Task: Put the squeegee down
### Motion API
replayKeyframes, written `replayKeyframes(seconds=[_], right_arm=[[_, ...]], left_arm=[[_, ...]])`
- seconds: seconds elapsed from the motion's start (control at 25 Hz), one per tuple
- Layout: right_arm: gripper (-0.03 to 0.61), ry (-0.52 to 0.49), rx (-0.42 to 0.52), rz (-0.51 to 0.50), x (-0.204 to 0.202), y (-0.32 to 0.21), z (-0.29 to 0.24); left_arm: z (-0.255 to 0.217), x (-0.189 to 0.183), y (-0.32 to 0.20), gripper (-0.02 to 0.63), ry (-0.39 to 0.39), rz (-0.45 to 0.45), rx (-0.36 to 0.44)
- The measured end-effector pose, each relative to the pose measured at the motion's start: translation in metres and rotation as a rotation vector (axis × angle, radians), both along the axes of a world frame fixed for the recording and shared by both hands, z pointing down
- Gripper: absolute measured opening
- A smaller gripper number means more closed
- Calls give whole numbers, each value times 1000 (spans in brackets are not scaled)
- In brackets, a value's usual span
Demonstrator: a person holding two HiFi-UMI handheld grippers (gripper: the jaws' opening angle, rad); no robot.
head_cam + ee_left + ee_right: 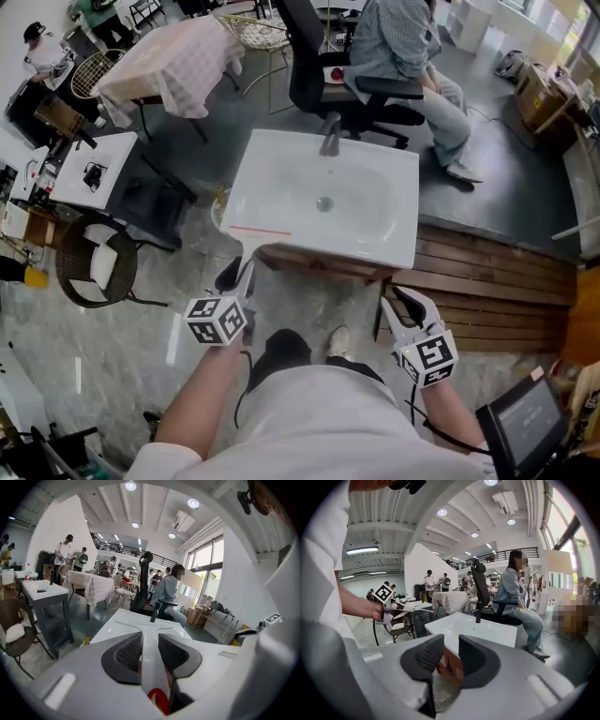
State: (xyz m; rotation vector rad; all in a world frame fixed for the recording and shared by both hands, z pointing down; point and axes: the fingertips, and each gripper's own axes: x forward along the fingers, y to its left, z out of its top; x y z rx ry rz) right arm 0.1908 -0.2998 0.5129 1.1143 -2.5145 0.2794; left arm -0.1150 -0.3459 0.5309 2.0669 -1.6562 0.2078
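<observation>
**Squeegee held over the sink corner**

Head view: the left hand-held gripper (234, 281) pinches the smooth white squeegee (253, 246). Its flat, red-edged blade is over the near corner of the shiny white sink (375, 234). The right hand-held gripper (405, 307) is spread.

Left gripper view: bumpy black pads (129, 653) squeeze the handle.

Right gripper view: the jaws are apart, with nothing between them.
</observation>
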Motion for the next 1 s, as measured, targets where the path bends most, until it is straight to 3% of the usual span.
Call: replayKeyframes(seconds=[0.32, 0.64, 1.0], right_arm=[[86, 35, -28, 53, -13, -73, 11], [86, 45, -41, 191, -45, -146, 4], [86, 110, -88, 322, -64, -183, 16]], left_arm=[[25, -43, -128, 115, -26, -24, -11], [70, -78, -256, 115, -40, 21, -57], [131, -112, -366, 115, -68, 34, -107]])
